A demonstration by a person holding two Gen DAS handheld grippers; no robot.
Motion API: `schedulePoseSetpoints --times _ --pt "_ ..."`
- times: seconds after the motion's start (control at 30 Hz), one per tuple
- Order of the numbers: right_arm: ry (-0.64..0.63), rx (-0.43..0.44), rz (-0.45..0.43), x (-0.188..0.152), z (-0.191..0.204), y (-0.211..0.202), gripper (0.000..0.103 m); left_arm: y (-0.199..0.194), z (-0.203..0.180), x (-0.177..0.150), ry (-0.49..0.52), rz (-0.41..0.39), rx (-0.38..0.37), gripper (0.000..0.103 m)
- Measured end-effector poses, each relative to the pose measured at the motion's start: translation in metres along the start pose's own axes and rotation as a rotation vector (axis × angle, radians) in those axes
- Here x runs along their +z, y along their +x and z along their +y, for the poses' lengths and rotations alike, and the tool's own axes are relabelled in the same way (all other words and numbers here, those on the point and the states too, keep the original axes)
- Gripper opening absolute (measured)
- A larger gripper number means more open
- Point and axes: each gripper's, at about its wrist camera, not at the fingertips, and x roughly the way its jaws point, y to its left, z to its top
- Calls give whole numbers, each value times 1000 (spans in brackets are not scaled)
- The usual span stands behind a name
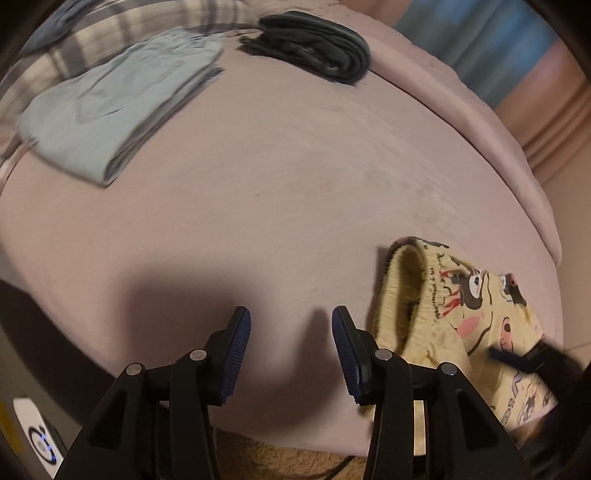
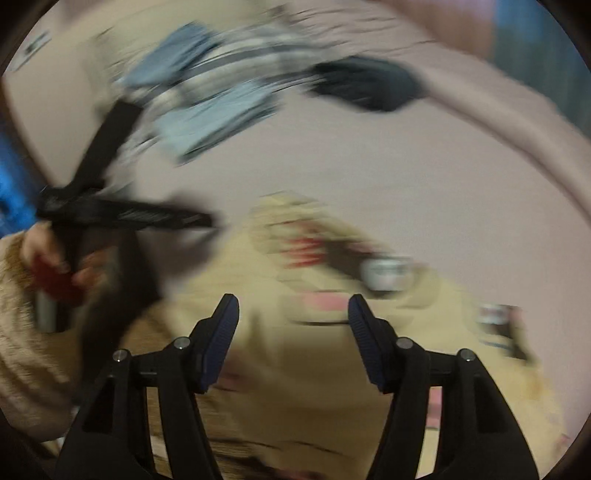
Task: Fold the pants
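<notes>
Yellow cartoon-print pants (image 1: 454, 317) lie on the pink bed cover (image 1: 277, 184) at the lower right of the left wrist view, with the elastic waistband open toward the left. My left gripper (image 1: 291, 325) is open and empty over bare cover, just left of the waistband. In the blurred right wrist view the pants (image 2: 332, 295) spread under my right gripper (image 2: 293, 314), which is open and empty above them. The left gripper (image 2: 122, 214) also shows there at the left, held by a hand.
A folded light-blue garment (image 1: 110, 110) lies at the far left and a folded dark garment (image 1: 314, 44) at the far middle. A plaid cloth (image 1: 122, 26) lies behind them. The bed edge runs along the right.
</notes>
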Motion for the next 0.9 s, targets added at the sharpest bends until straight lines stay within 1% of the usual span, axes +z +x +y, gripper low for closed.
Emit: schedulePoseSetpoints --times 0.1,0.13,0.17,0.2,0.23,0.27,0.3,0.33,0.37,0.43,0.5,0.57,0.6,0.67,0.73,0.77,0.8,0.83,0.87,0.9 --pt "-67 69 86 6 26 42 60 -7 2 -5 -12 -8 -6 45" --pt "-86 62 108 5 31 55 61 -8 3 -6 -13 -10 -8 45" --pt "-101 34 99 10 33 64 59 -9 4 -6 -14 -11 -10 45" --pt "-122 -11 74 11 33 66 43 -10 5 -7 -20 -12 -12 45" --pt "-115 0 55 15 29 63 23 -8 6 -5 -23 -11 -15 45" --pt "-62 53 50 18 22 58 10 -7 7 -5 -25 -13 -19 45" --pt "-5 80 36 21 13 52 10 -7 7 -4 -27 -15 -21 45" --pt "47 95 -6 26 3 40 9 -7 8 -5 -30 -17 -24 45" --pt "68 96 -39 27 -2 30 9 -7 8 -4 -31 -19 -30 45" --pt "135 85 -142 36 -15 0 9 -6 7 -3 -33 -22 -43 45" --pt "165 87 -219 40 -22 -23 9 -4 5 -2 -32 -19 -54 45" --pt "190 78 -292 53 -23 -32 9 -1 0 -2 -19 -6 -78 45" --pt "188 78 -298 55 -20 -30 9 1 -1 -2 -16 1 -84 45" --pt "191 95 -261 58 -17 -13 9 1 -1 -3 -29 1 -82 45" --pt "186 139 -153 54 -8 23 11 0 1 -4 -41 -4 -92 45" --pt "178 148 -112 47 -2 38 13 -1 2 -4 -48 -3 -99 45" --pt "171 141 -69 41 4 54 15 -1 2 -4 -52 0 -102 45" --pt "165 128 -26 34 7 68 20 -1 3 -5 -55 9 -106 45" --pt "164 120 -1 27 11 79 23 0 2 -5 -51 15 -108 45" --pt "168 119 -38 21 12 78 26 1 0 -6 -39 23 -108 45"
